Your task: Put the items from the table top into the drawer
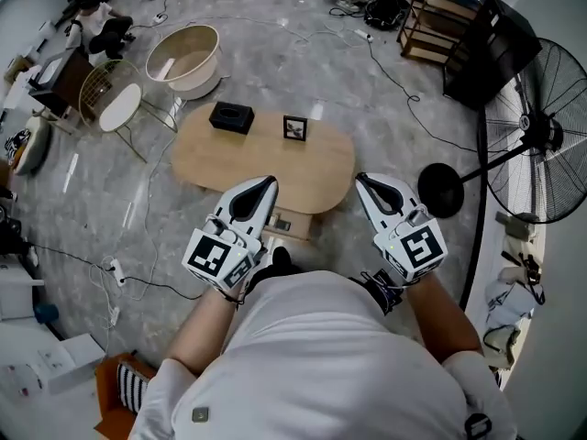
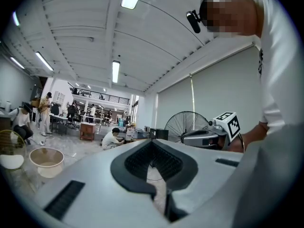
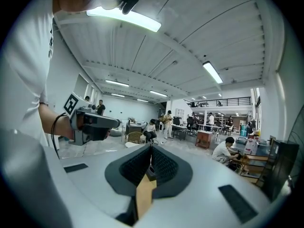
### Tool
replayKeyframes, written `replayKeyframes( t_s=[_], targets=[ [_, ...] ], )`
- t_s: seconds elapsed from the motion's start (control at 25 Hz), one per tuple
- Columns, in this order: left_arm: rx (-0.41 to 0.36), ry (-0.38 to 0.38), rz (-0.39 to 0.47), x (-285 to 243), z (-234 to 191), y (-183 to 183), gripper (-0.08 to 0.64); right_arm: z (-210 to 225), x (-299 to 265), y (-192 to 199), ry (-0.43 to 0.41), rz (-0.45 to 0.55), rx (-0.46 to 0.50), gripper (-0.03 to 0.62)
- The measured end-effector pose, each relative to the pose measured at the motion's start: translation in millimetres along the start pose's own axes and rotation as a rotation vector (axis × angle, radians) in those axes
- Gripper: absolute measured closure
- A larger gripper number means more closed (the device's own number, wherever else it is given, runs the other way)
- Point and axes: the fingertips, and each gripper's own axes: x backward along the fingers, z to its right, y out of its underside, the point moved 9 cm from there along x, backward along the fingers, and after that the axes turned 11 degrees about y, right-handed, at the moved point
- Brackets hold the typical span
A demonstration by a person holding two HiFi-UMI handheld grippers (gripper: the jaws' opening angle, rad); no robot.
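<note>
Nearest, both claws are held in front of a white shirt (image 1: 321, 356), above the floor just short of the table's (image 1: 229, 168) near edge. The left gripper (image 1: 264, 187) is seen with its jaws brought together and nothing between them. The right gripper (image 1: 364, 181) is likewise closed, with nothing held. Under the table's near edge, between the two claws, a pale wooden part is partly seen, apparently the drawer (image 1: 292, 225); whether it is pulled out cannot be told.

The oval wooden top is bare along its near edge. At the far left edge a black box (image 1: 231, 117) is set down, low and oblong, with a slot in its top. Near the middle of the far edge a small picture frame (image 1: 295, 128) is stood upright, black-edged, well apart from the box. Nothing is placed between the claws and these two items.

Beside the table's right end a round black base (image 1: 440, 190) is found, with a large fan (image 1: 541, 140) beyond it. Past the far left corner a wire basket (image 1: 105, 99) and a beige tub (image 1: 183, 58) are seen, and farther off a wooden shelf (image 1: 436, 26).
</note>
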Motion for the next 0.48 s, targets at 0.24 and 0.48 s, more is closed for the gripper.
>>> replayKeyframes(
  t_s=[0.24,0.48],
  targets=[
    [0.001,-0.001,-0.005,-20.3,67.3,7.6,0.551,10.7,60.1,12.5,-0.039,0.007,-0.006,0.565],
    [0.032,-0.016,-0.040,-24.1,118.0,28.2,0.551,12.8,99.1,39.4,-0.074,-0.003,-0.013,0.565]
  ],
)
